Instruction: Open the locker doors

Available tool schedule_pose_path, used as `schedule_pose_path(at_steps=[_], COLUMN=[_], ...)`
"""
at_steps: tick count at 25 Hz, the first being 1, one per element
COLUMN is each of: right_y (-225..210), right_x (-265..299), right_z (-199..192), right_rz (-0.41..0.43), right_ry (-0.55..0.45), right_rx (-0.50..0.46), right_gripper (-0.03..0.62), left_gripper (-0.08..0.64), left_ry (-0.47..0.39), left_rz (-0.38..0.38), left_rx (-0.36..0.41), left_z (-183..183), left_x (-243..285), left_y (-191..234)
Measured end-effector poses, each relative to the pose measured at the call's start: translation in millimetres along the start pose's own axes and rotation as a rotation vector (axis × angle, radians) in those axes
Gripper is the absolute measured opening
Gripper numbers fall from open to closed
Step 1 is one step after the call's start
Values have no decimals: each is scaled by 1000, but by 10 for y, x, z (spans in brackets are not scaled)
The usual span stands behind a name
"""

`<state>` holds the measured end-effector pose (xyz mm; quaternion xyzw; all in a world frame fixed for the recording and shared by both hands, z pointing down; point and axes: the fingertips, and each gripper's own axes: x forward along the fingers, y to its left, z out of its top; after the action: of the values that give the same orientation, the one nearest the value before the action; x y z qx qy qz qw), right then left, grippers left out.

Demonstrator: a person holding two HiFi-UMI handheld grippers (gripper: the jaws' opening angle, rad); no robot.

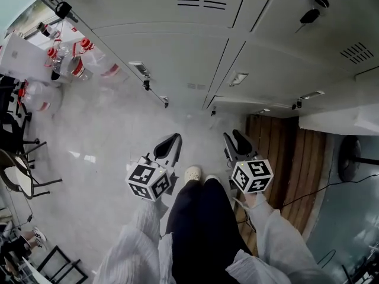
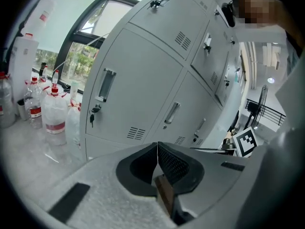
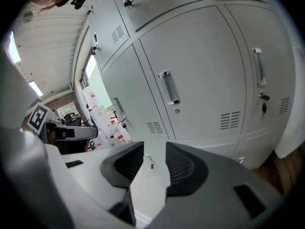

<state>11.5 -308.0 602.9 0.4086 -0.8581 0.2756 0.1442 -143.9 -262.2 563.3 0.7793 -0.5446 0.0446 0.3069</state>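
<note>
Left gripper (image 2: 157,146): jaws pressed together, nothing in them. Right gripper (image 3: 155,151): jaws spread, nothing between. Both hang short of the grey locker doors (image 1: 172,58), touching none. Doors all closed; a key (image 2: 92,119) hangs in one lock. Water bottles (image 1: 71,64) stand beyond, at the lockers' left end.

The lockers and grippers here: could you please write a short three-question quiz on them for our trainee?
1. True or false: the jaws of the left gripper are together.
2. Between the jaws of the right gripper is: A a bottle; B a door handle; C nothing.
3. Fill in: in the left gripper view, a ___ hangs on the lower left locker door.
Key: 1 true; 2 C; 3 key.
</note>
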Motion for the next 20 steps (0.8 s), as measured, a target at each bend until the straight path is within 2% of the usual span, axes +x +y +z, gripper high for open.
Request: schedule_pose_path(at_steps=[4, 12, 20], right_y=[-189, -490, -791], right_x=[195, 613, 1087], right_z=[-271, -703, -1194], right_rz=[-33, -48, -118], right_ry=[23, 42, 67], right_rx=[13, -28, -23], right_gripper=[137, 137, 137], left_gripper=[11, 11, 11], left_ry=[12, 48, 50], left_rz=[32, 55, 60], left_rx=[-50, -35, -83], left_z=[-259, -743, -1210], left_x=[167, 461, 752], left_y=[223, 546, 779])
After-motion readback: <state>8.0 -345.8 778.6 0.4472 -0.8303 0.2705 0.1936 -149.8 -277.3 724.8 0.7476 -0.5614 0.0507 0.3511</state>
